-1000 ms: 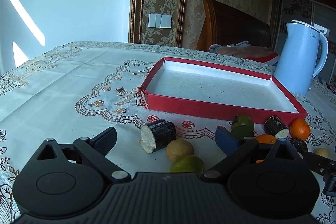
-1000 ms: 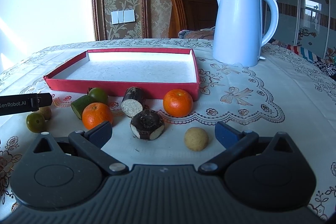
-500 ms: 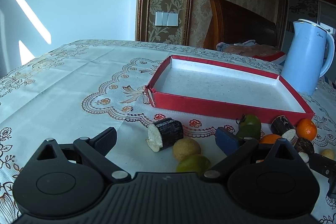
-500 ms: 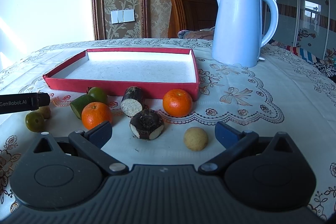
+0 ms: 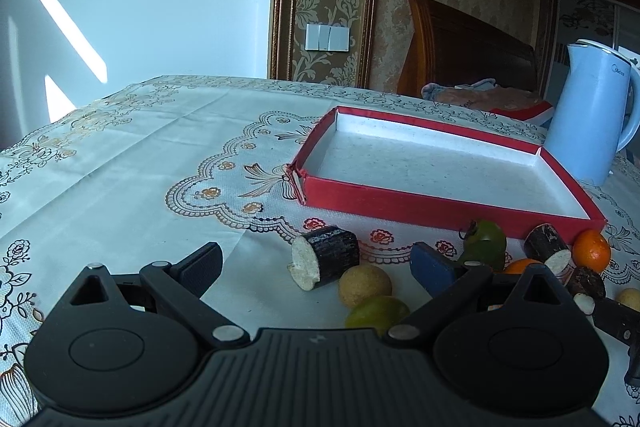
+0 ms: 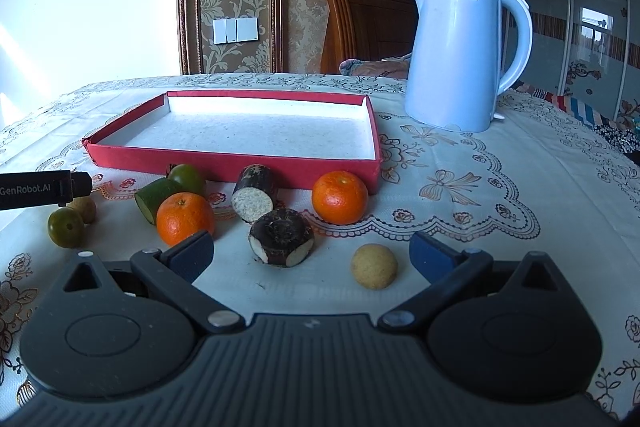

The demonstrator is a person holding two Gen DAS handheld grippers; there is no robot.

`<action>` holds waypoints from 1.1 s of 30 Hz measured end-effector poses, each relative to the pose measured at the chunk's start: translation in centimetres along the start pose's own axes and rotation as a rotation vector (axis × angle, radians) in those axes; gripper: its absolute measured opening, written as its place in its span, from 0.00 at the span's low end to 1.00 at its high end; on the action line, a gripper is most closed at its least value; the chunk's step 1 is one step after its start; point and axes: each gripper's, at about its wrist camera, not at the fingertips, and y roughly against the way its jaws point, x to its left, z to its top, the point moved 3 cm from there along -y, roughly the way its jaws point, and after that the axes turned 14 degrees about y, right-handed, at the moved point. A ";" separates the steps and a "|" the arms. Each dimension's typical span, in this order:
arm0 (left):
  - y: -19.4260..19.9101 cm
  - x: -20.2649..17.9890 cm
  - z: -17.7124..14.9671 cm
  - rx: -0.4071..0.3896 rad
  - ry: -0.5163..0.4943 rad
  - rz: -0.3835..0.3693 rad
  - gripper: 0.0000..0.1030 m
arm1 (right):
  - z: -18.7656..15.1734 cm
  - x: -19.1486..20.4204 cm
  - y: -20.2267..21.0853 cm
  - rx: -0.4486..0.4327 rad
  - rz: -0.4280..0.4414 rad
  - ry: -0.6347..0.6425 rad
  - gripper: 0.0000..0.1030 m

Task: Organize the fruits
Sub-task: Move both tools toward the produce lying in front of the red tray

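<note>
- Right wrist view: empty red tray (image 6: 240, 169) on the tabletop (image 6: 500, 227); fruits lie loose just before it.
- Right gripper (image 6: 312, 253), left gripper (image 5: 316, 263): fingers spread, holding nothing.
- Nearest orange (image 6: 185, 218): likely firm, rollable; grip across its middle.

The left hand-held gripper (image 5: 316, 265) shifted leftward and rearward over the counter (image 5: 132, 163); the red tray (image 5: 404, 203) and kettle (image 5: 588, 115) consequently appeared further right.

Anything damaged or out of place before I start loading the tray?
The red tray's near-left corner has split, its flap gaping outward. The tray holds nothing; all the fruit lies loose on the tablecloth.
</note>
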 end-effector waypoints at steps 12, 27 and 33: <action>-0.1 0.2 0.1 -0.005 0.007 0.024 0.98 | 0.0 0.1 0.0 0.001 0.001 0.002 1.00; 0.9 3.2 0.2 0.049 0.056 -0.093 0.98 | 0.0 -0.1 0.2 -0.033 0.057 -0.018 1.00; 2.1 5.0 0.1 0.052 0.042 -0.149 0.98 | 0.0 -0.2 0.1 -0.031 0.079 -0.025 1.00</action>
